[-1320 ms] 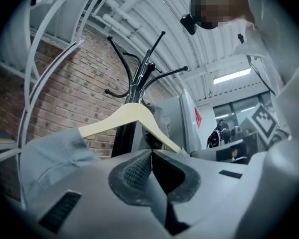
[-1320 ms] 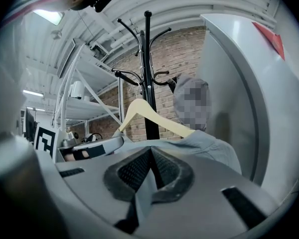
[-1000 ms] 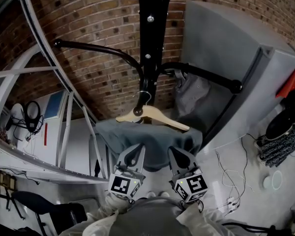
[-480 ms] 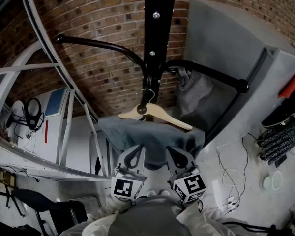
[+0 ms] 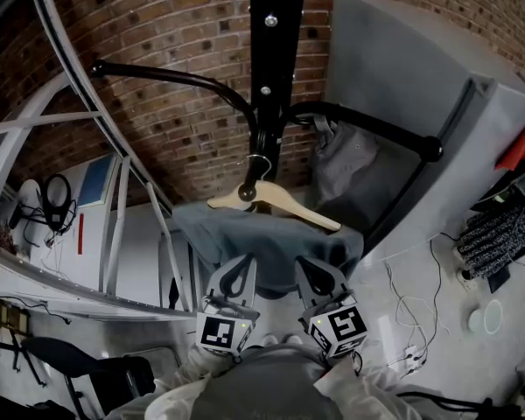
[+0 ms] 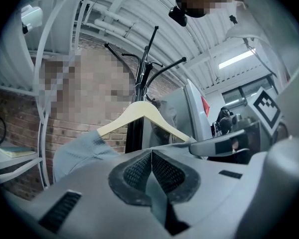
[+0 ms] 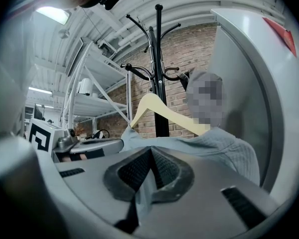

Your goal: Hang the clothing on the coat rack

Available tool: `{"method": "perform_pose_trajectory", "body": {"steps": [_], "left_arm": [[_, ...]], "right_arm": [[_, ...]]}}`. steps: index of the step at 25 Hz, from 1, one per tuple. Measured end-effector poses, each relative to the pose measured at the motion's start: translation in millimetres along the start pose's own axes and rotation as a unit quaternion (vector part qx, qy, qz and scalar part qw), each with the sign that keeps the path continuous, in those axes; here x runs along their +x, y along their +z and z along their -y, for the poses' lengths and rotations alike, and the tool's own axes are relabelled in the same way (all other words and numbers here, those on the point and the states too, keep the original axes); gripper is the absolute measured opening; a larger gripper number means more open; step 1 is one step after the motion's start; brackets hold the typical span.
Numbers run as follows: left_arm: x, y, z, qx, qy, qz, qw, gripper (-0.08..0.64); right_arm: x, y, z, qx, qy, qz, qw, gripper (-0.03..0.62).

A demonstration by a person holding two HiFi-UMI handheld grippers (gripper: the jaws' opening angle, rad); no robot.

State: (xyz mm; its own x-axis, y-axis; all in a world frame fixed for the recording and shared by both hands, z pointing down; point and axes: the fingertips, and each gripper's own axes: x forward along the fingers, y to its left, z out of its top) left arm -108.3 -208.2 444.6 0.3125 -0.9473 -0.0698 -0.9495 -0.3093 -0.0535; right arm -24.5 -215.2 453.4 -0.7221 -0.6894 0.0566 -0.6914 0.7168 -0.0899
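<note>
A black coat rack (image 5: pixel 269 59) stands before a brick wall, its arms reaching left and right. A wooden hanger (image 5: pixel 276 204) carries a grey-blue garment (image 5: pixel 262 239). Its metal hook (image 5: pixel 258 166) is right at the pole; I cannot tell if it rests on anything. My left gripper (image 5: pixel 236 274) and right gripper (image 5: pixel 313 274) are side by side at the garment's lower edge, each shut on a fold of its cloth. The left gripper view shows the hanger (image 6: pixel 139 114) above the closed left gripper (image 6: pixel 151 156). In the right gripper view the garment (image 7: pixel 209 143) lies over the shut right gripper (image 7: pixel 150 153).
Another grey cloth (image 5: pixel 341 160) hangs from the rack's right arm (image 5: pixel 376 134). A tall grey cabinet (image 5: pixel 402 77) stands close on the right. White metal shelving (image 5: pixel 114 199) fills the left. Cables and a speckled dark item (image 5: pixel 494 239) lie on the floor at right.
The hanger with the garment has risen slightly toward the rack pole. Both grippers keep their hold and have hardly shifted.
</note>
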Motion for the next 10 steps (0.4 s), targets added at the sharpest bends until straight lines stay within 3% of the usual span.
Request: {"method": "perform_pose_trajectory", "body": {"steps": [10], "left_arm": [[2.4, 0.6, 2.6, -0.003, 0.000, -0.008, 1.0000, 0.011]], "right_arm": [[-0.9, 1.9, 4.5, 0.000, -0.005, 0.005, 1.000, 0.022]]}}
